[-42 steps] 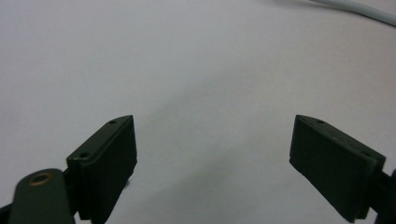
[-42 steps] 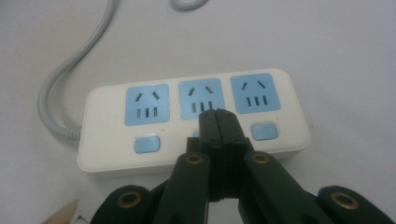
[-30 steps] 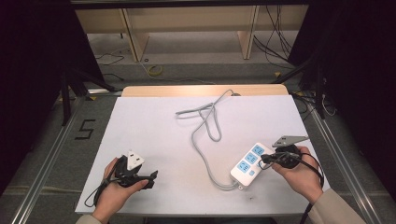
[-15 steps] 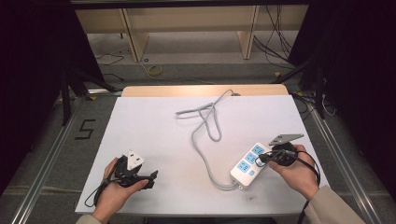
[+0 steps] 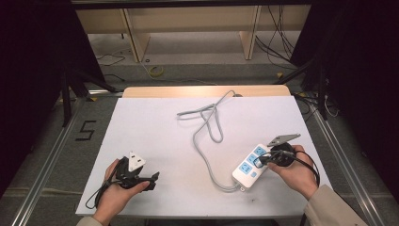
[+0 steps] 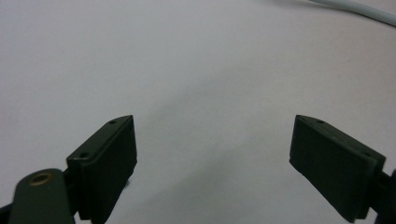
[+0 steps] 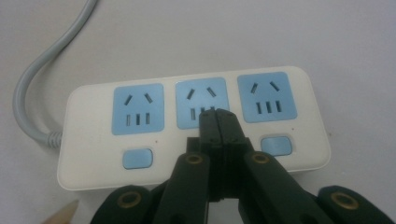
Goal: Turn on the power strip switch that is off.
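Power strip (image 5: 251,166), white with three blue sockets and blue switches, lower right of the high view; grey cord (image 5: 207,123) looping toward upper centre. Right gripper (image 7: 218,114): pressed together, tips resting over the middle socket (image 7: 201,101) near the middle switch position (contact likely, pinching nothing). Left gripper (image 6: 215,154): spread wide, empty, above bare white table (image 5: 155,132) at lower left. Progress, by judgement: switch-pressing stage in hand, outer switches (image 7: 137,158) visible and untouched; plugging or cord handling, if any, not yet begun.
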{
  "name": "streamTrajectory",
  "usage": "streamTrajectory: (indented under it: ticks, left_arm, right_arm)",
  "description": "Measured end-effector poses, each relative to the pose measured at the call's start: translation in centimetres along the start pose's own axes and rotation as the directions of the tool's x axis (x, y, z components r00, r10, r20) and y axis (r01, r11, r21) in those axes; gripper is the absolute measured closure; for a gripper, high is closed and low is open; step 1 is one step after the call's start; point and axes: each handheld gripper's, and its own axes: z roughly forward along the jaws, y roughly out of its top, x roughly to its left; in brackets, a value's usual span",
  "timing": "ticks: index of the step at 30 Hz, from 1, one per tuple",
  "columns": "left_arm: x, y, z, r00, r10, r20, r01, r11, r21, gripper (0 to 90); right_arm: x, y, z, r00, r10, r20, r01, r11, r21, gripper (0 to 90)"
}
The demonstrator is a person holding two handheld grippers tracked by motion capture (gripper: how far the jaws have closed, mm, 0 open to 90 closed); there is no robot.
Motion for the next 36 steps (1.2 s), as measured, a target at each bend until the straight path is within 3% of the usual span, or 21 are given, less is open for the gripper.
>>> streamTrajectory:
  ticks: [36]
  left_arm:
    - [-0.06,0.02,0.08,1.0000,-0.003,0.000,0.003,1.0000,-0.003,14.4]
  right_arm:
    - [0.36,0.61,0.97,0.9993,-0.034,0.011,0.033,0.996,0.082,90.0]
